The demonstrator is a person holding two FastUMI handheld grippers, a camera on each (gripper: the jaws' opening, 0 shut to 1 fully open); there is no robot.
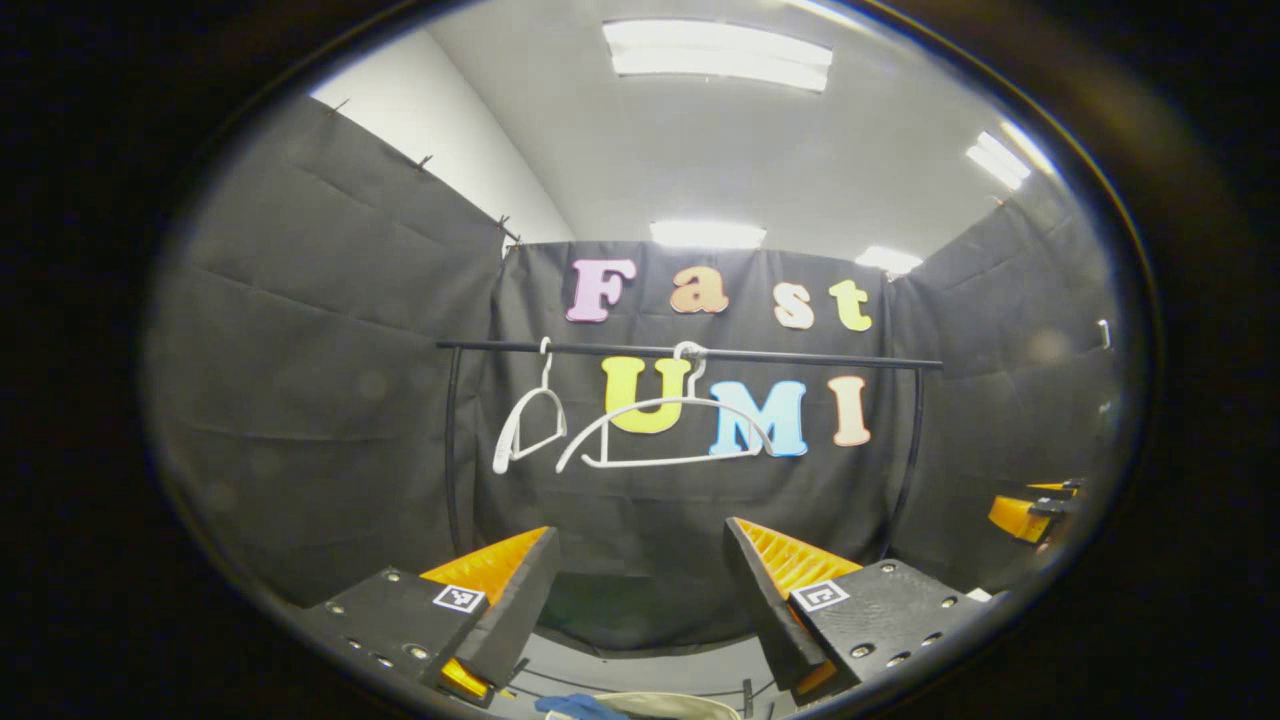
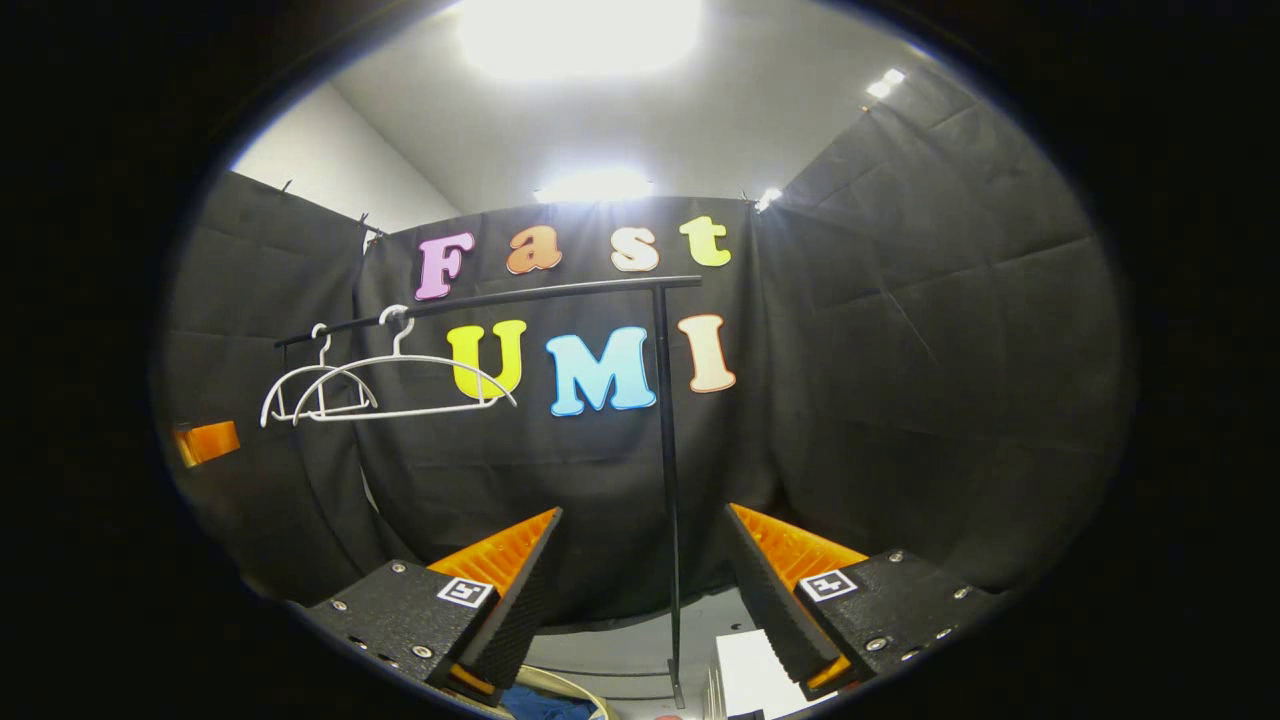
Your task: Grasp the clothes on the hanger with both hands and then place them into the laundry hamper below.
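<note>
Gaping wide, left gripper (image 1: 640,590) holds nothing; right gripper (image 2: 640,590) likewise spread, empty; just below fingers, blue garment (image 1: 580,707) lies in pale hamper (image 1: 690,706) (rim barely visible at bottom edge); farther off, two bare white hangers (image 1: 660,430) hang from black rail (image 1: 800,356) against booth wall; other gripper at far right (image 1: 1030,510).
</note>
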